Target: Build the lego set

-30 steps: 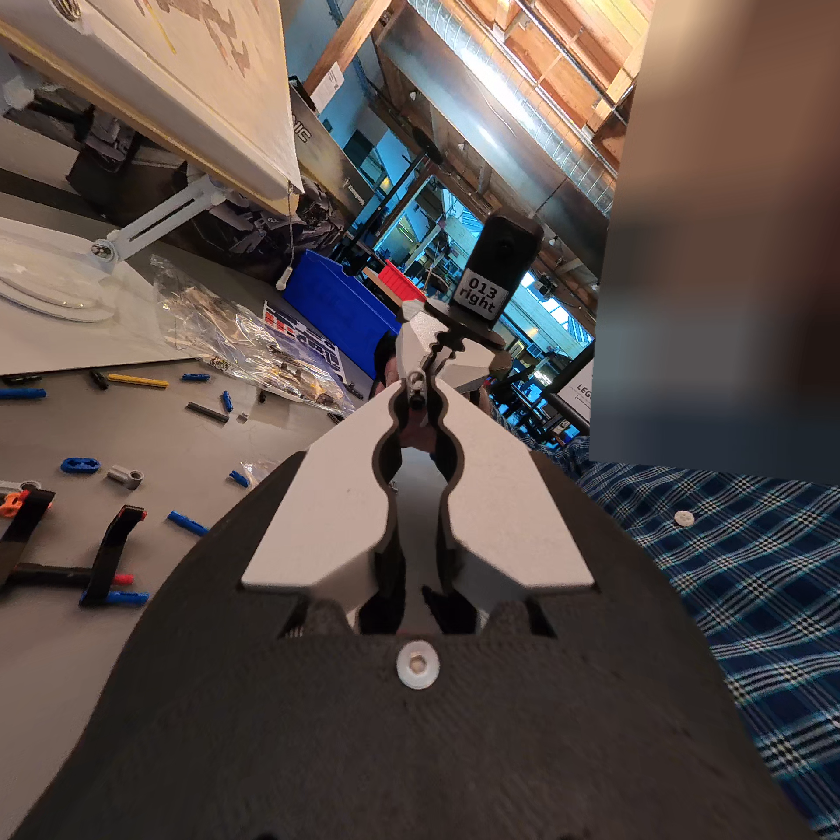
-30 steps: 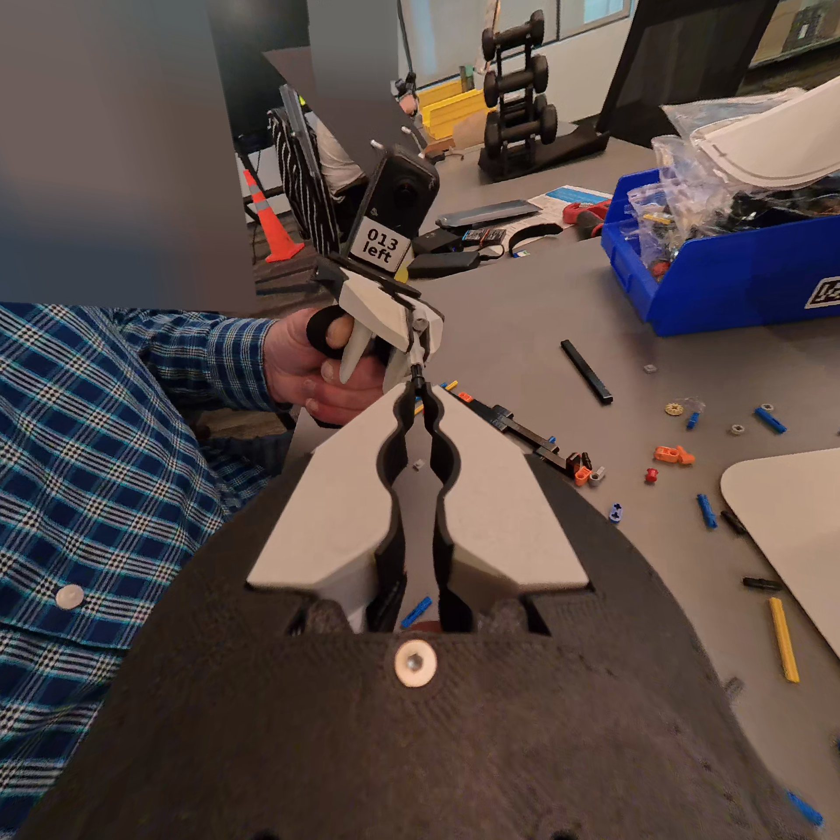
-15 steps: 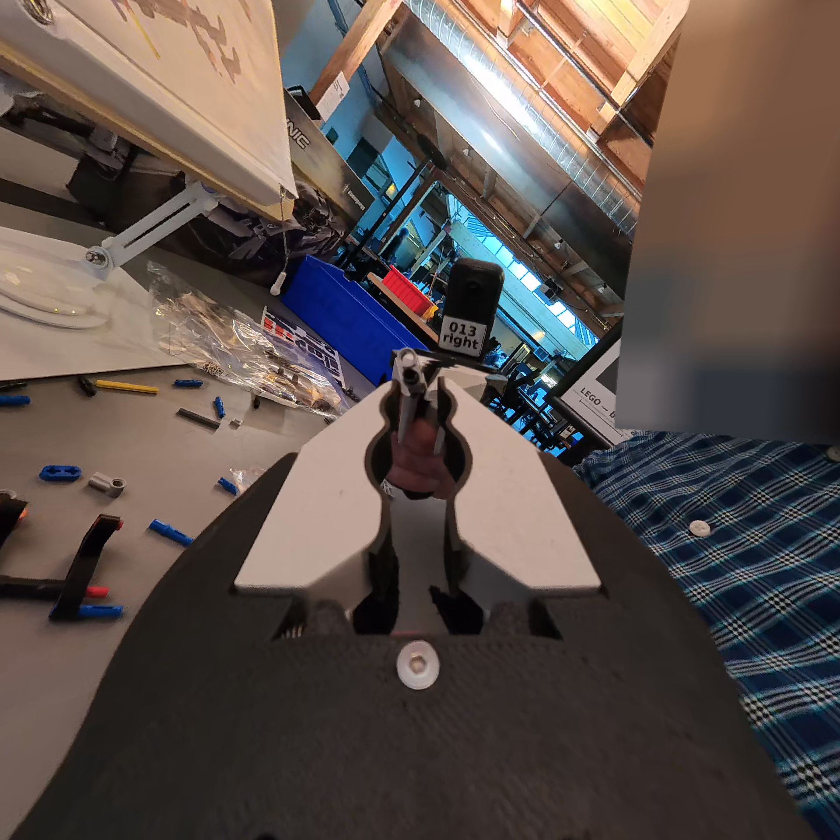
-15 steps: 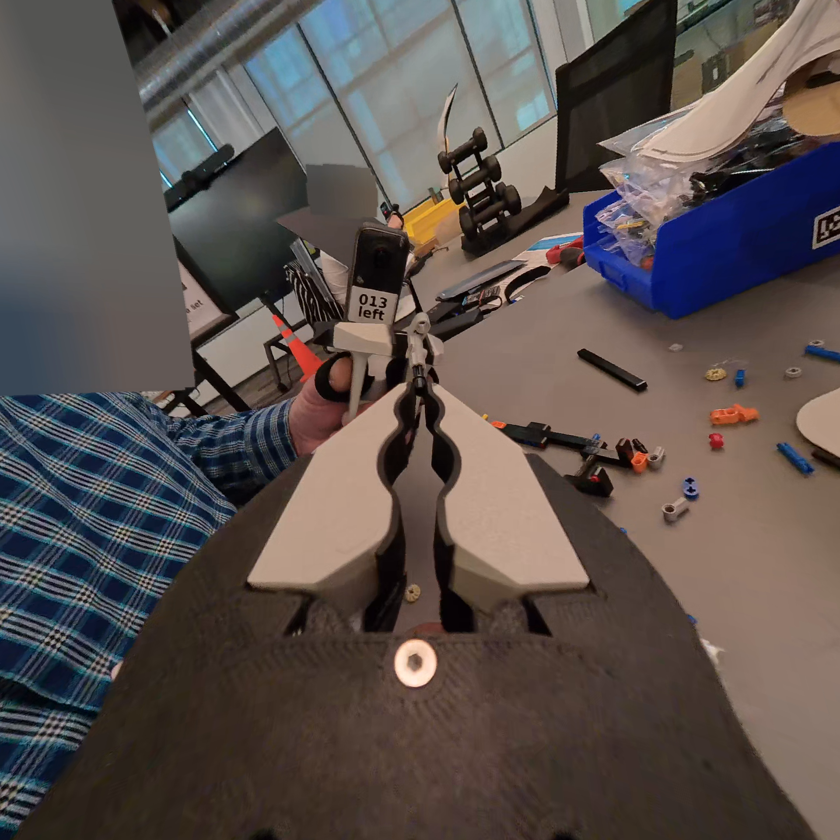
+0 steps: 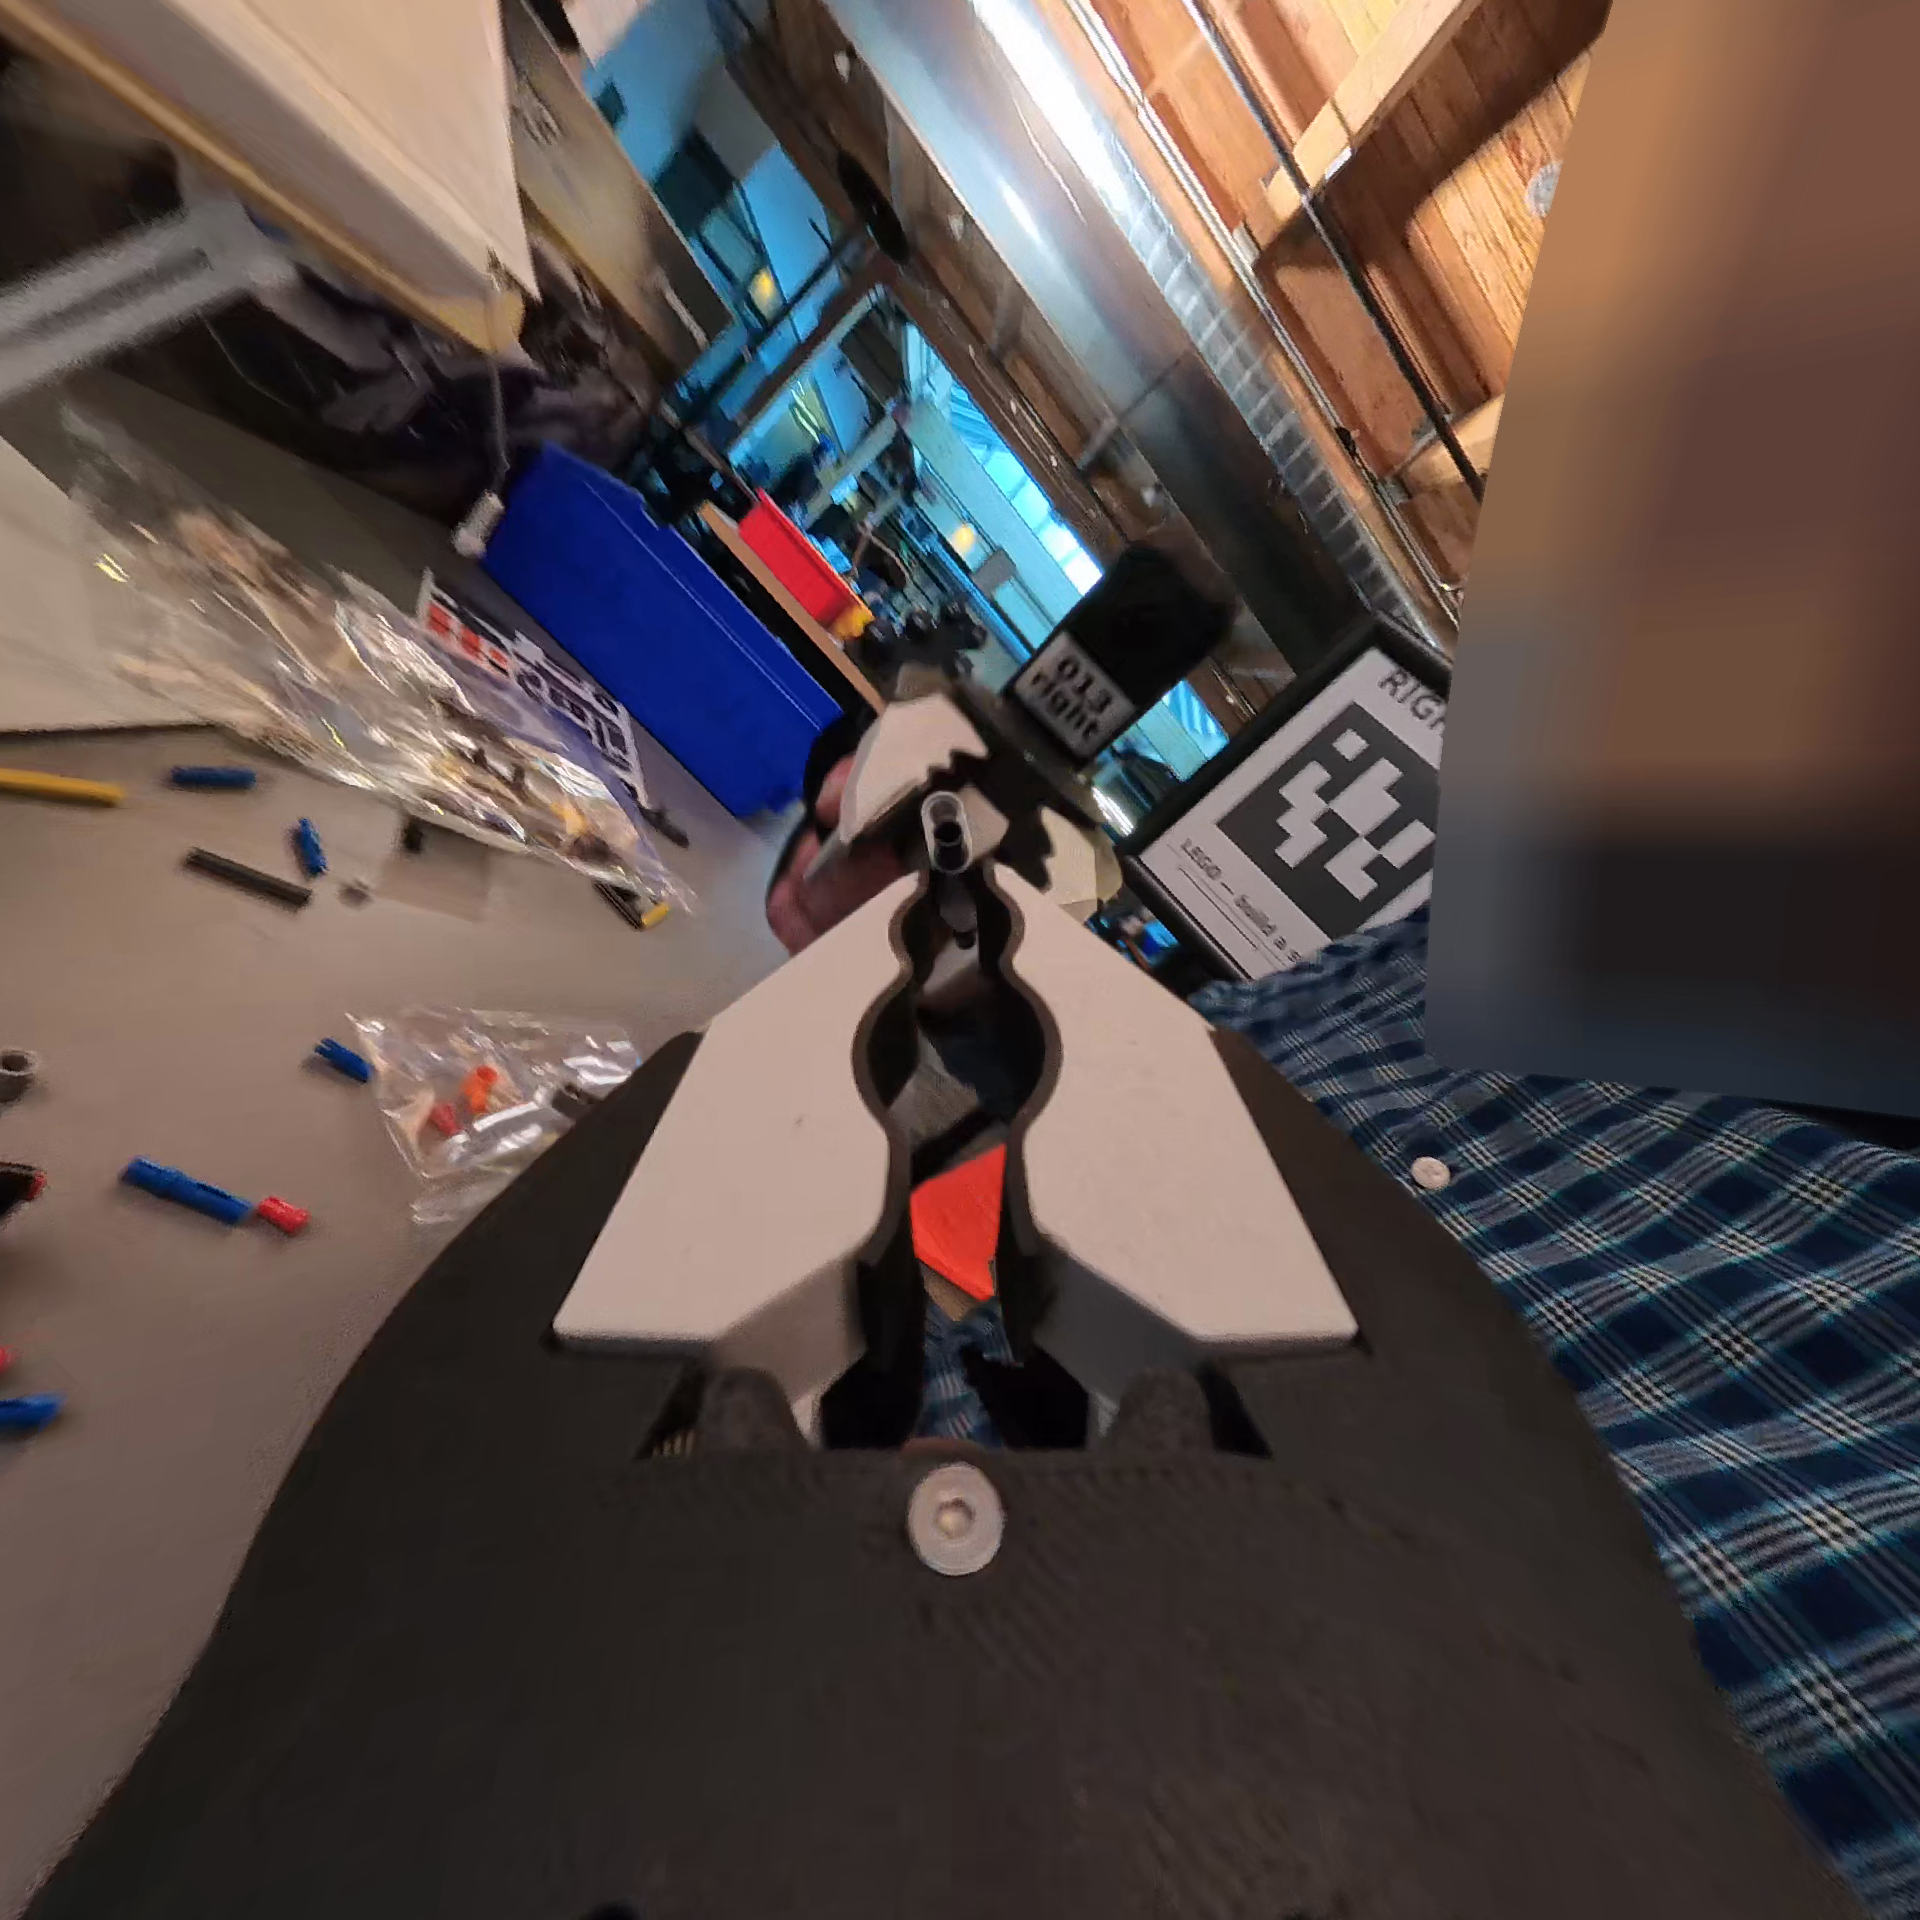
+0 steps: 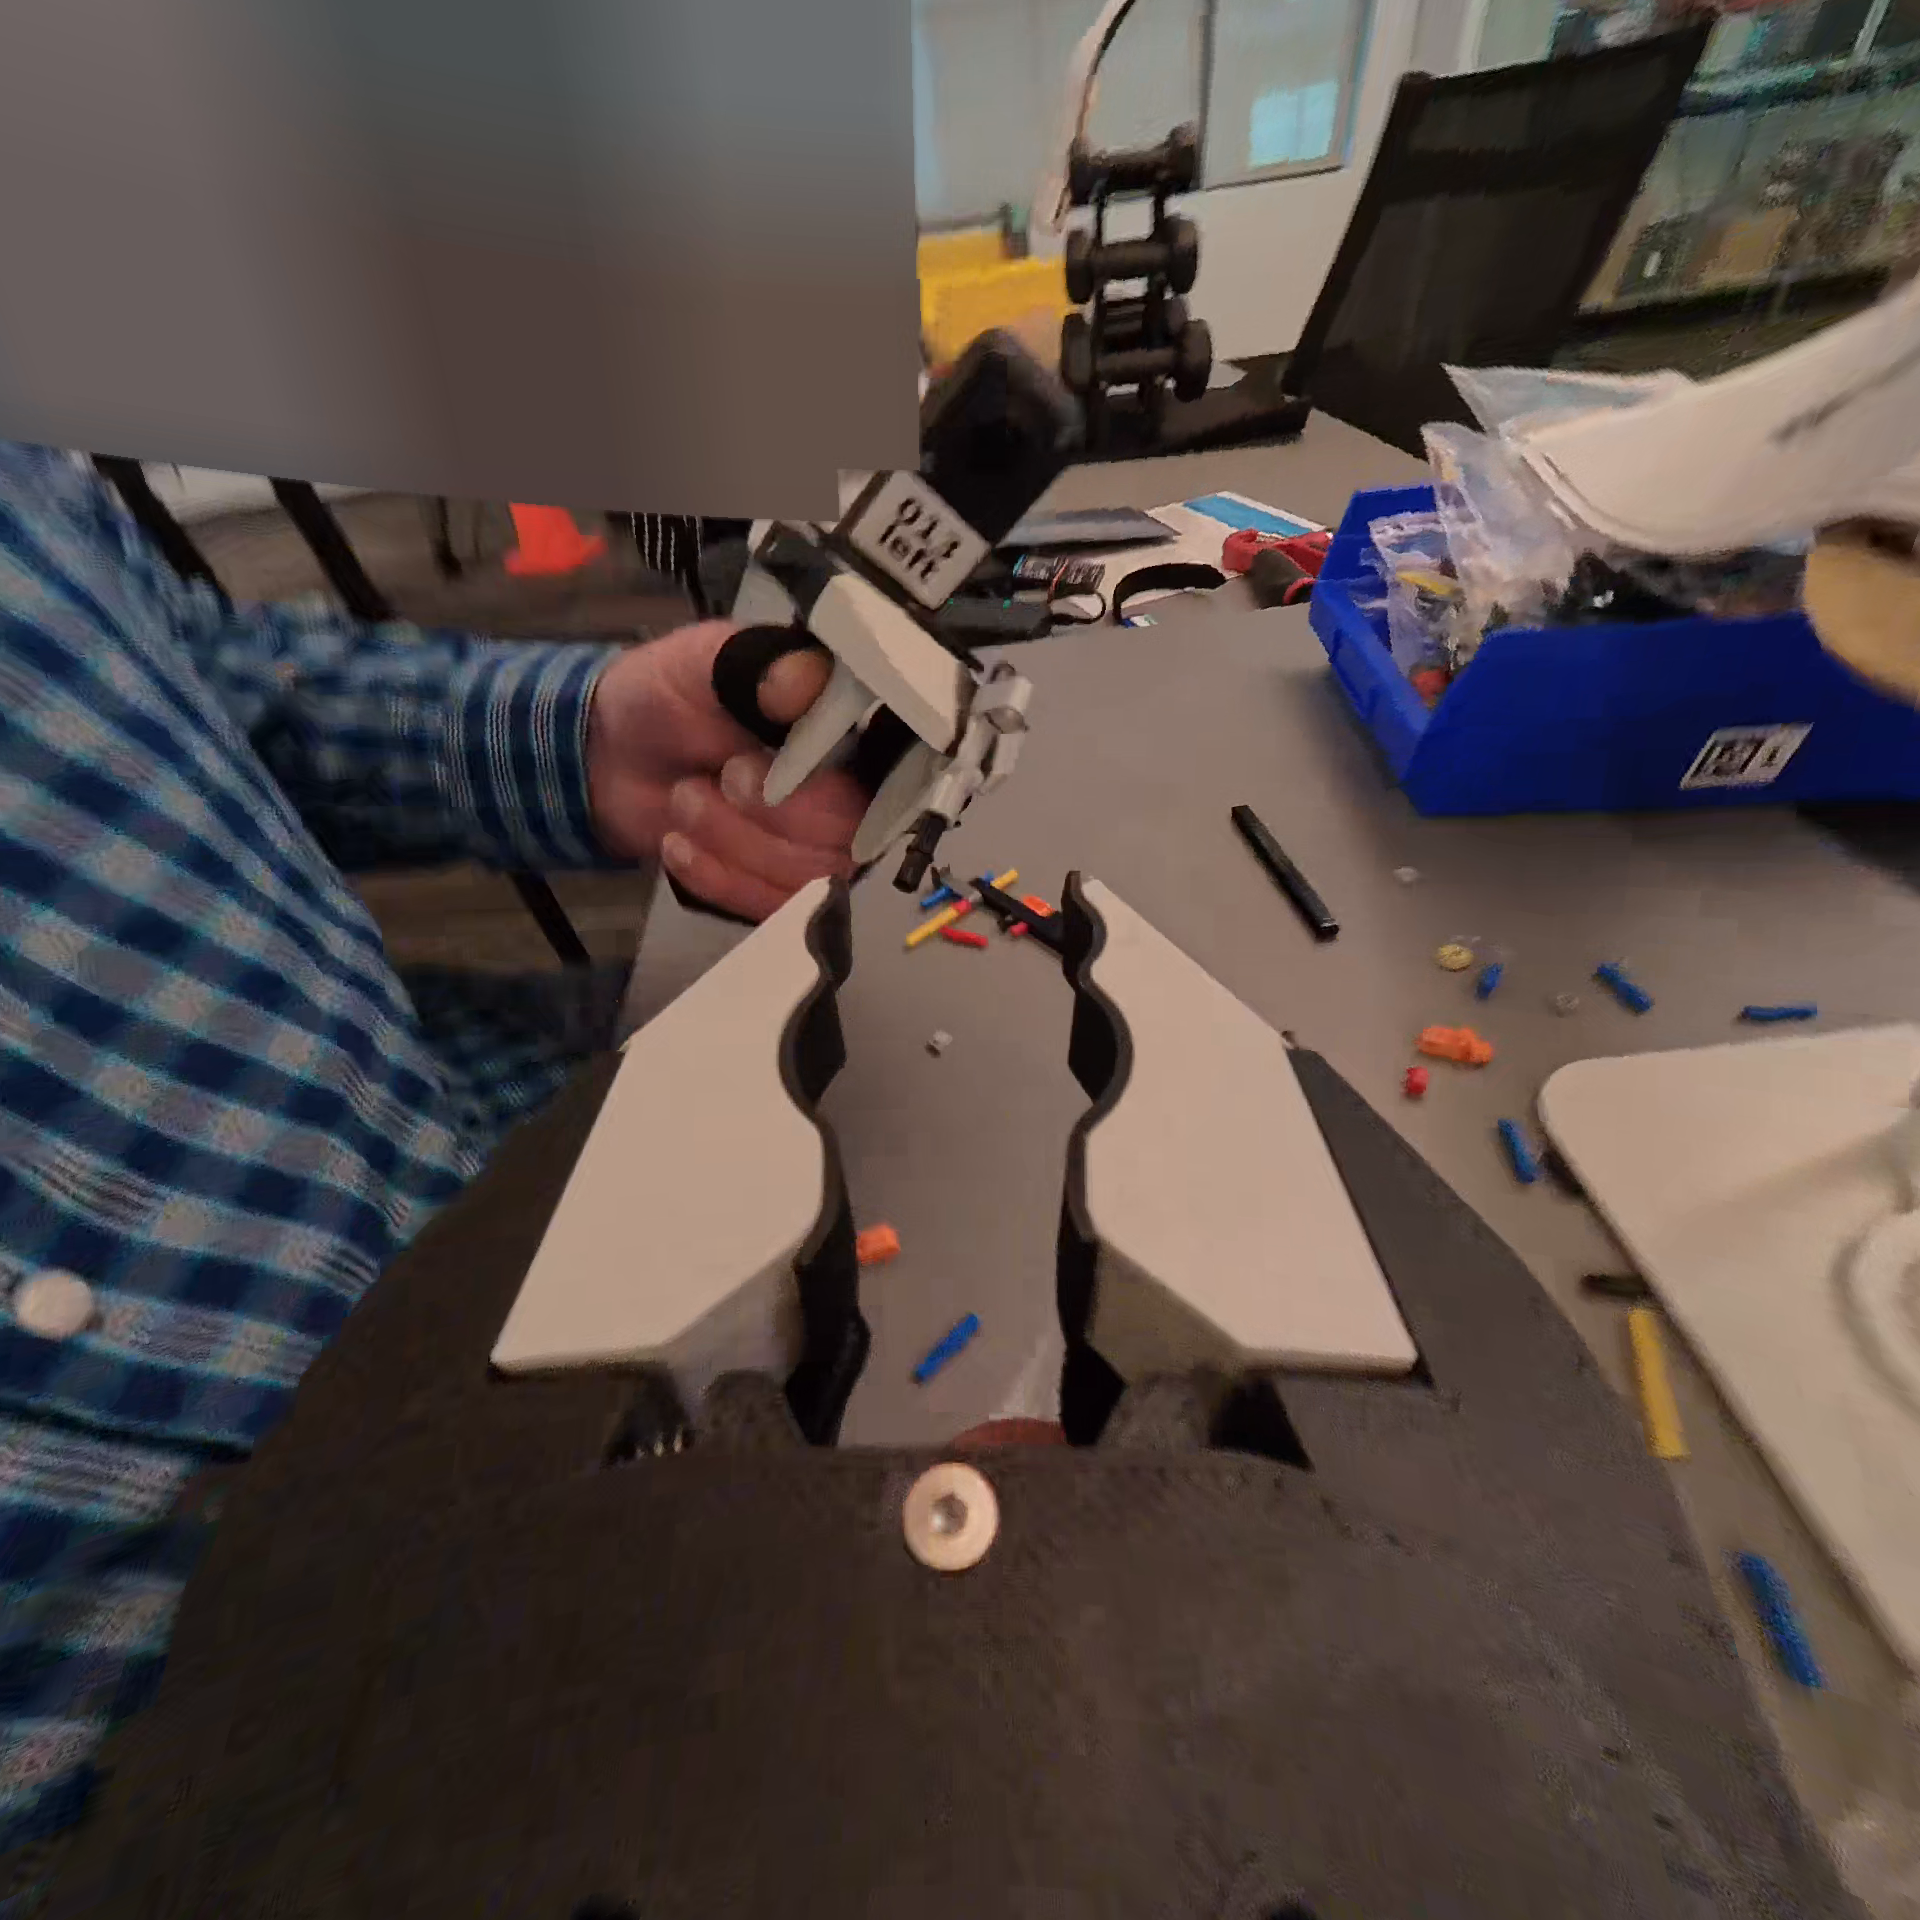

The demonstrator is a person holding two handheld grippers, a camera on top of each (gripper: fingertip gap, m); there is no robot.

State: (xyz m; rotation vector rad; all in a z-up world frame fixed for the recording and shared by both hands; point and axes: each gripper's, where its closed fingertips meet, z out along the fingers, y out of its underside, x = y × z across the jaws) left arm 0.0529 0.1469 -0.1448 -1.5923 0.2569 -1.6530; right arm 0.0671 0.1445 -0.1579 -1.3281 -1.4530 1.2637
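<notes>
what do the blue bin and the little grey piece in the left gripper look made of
Blue bin: likely rigid moulded plastic, with smooth glossy walls.
Grey piece in the left gripper: probably hard plastic, a smooth light tube with a hollow end; blur hides finer detail.

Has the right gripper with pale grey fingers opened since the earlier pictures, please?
Yes. The right gripper now stands open; its fingers have spread, baring the grey table between them.

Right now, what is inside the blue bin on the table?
The blue bin holds clear plastic bags of small parts. A white sheet covers part of them; the bottom is hidden.
</notes>
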